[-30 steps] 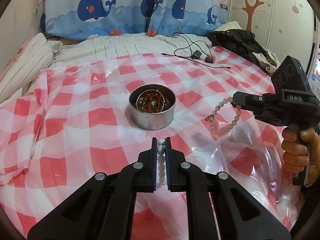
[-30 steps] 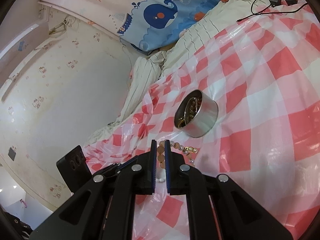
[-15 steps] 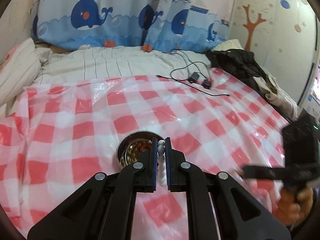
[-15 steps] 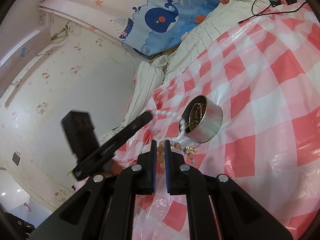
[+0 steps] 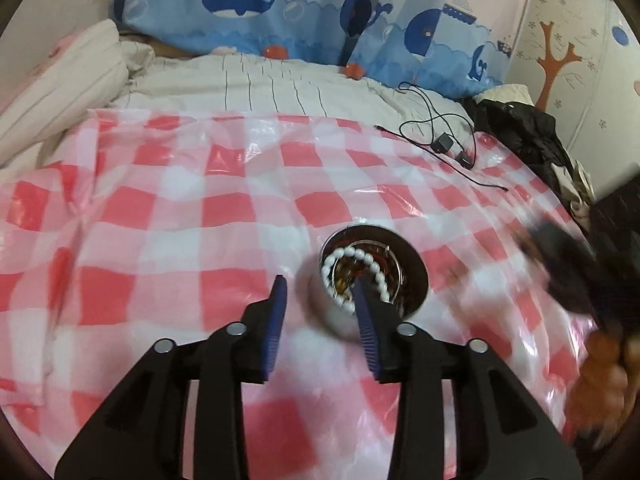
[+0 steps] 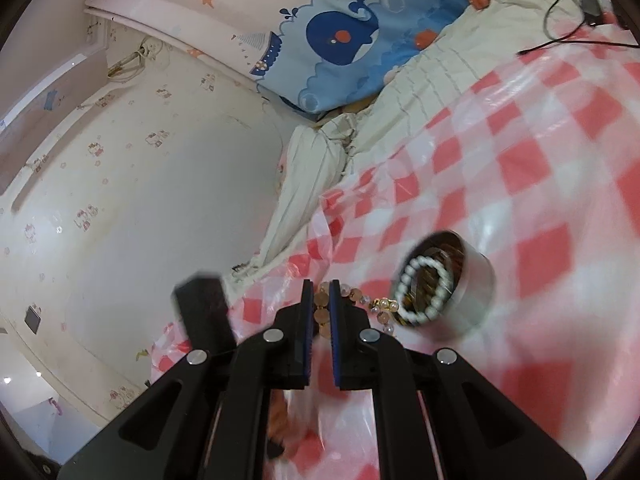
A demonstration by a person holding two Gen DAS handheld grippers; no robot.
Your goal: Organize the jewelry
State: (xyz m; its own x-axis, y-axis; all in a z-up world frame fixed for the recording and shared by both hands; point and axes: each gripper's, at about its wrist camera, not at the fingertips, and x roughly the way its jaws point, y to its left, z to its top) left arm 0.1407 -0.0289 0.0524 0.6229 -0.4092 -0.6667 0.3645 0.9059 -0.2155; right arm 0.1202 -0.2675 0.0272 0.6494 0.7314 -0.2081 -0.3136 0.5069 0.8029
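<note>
left wrist view: white round-bead bracelet (image 5: 352, 276) lies in the round silver metal tin (image 5: 416, 276), dropped among other jewelry; left claw (image 5: 320, 312) hangs spread wide above. right claw (image 6: 320, 312) pinches a peach bead bracelet (image 6: 322, 314), likely next.

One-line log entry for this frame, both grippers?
left gripper: open | white bracelet: in tin | right gripper: shut on pink bracelet | surface: checked sheet
</note>
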